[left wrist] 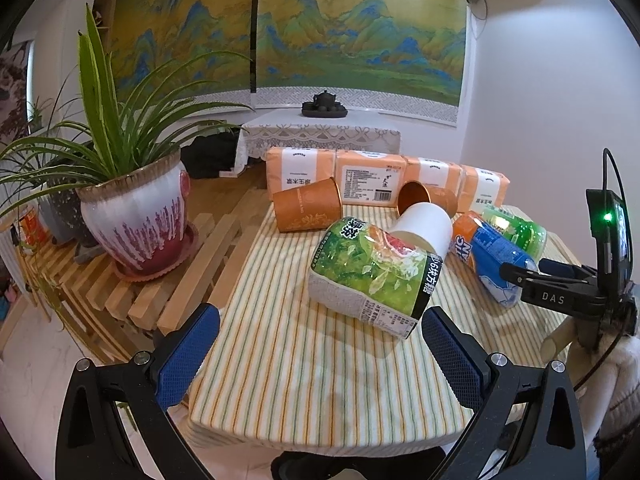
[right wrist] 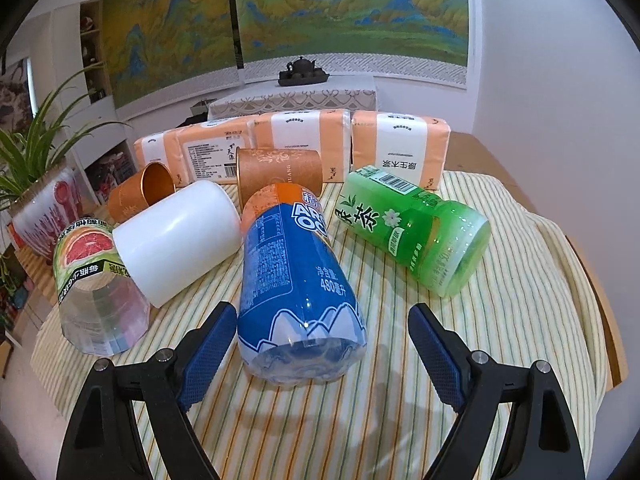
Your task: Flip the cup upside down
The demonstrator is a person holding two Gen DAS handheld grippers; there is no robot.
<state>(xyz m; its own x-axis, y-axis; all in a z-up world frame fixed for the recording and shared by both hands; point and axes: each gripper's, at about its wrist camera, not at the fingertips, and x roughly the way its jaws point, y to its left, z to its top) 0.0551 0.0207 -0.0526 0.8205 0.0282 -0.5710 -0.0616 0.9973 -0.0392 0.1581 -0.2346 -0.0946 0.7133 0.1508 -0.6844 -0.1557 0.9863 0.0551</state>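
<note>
A white cup [left wrist: 426, 226] [right wrist: 180, 236] lies on its side on the striped tablecloth [left wrist: 304, 360] [right wrist: 500, 320], between a grapefruit-label cup [left wrist: 372, 272] [right wrist: 94, 280] and a blue-and-orange cup [left wrist: 490, 256] [right wrist: 296, 280], both toppled. Two orange paper cups [left wrist: 308, 204] [left wrist: 426, 198] [right wrist: 140, 192] [right wrist: 280, 178] lie behind, and a green cup [left wrist: 514, 228] [right wrist: 416, 228] lies to the right. My left gripper [left wrist: 320, 350] is open, just short of the grapefruit cup. My right gripper [right wrist: 322, 346] is open, its fingers either side of the blue cup's base. The right gripper's body [left wrist: 560, 288] shows in the left wrist view.
Orange tissue packs [left wrist: 376, 178] [right wrist: 304, 140] line the table's far edge. A potted plant [left wrist: 132, 216] stands on a slatted wooden bench [left wrist: 168, 280] to the left. A teapot set [left wrist: 324, 106] sits on a lace-covered table by the wall.
</note>
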